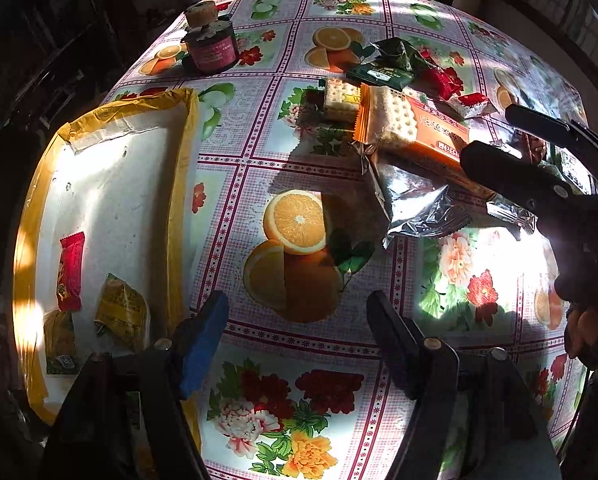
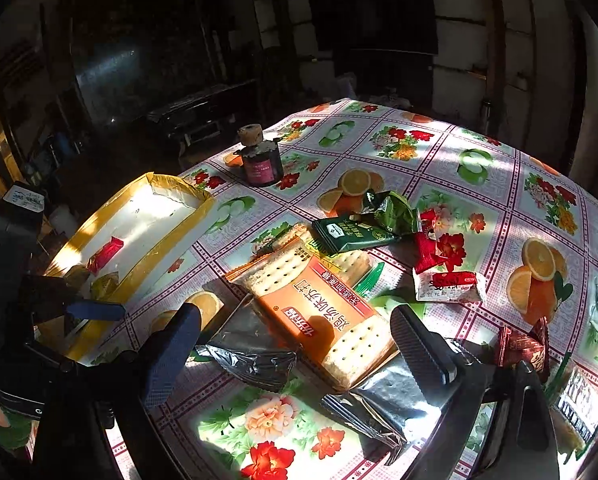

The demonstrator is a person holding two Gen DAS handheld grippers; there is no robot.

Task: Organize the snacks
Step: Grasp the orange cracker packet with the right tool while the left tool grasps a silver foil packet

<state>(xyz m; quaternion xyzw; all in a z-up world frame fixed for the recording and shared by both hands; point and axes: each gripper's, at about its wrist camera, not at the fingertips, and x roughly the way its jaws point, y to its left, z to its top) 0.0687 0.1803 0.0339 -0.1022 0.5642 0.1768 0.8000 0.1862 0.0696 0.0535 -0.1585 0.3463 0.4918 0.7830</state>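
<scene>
Right gripper (image 2: 295, 344), jaws wide, straddled orange cracker packet (image 2: 319, 304) at lower centre: light, brittle, slippery film; grasp across its flat middle. Left gripper (image 1: 299, 320) wide, empty.

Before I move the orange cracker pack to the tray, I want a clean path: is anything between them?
Nothing visible: only bare tablecloth lies between the orange cracker pack and the tray. The left tool hovers at the tray's near end.
</scene>
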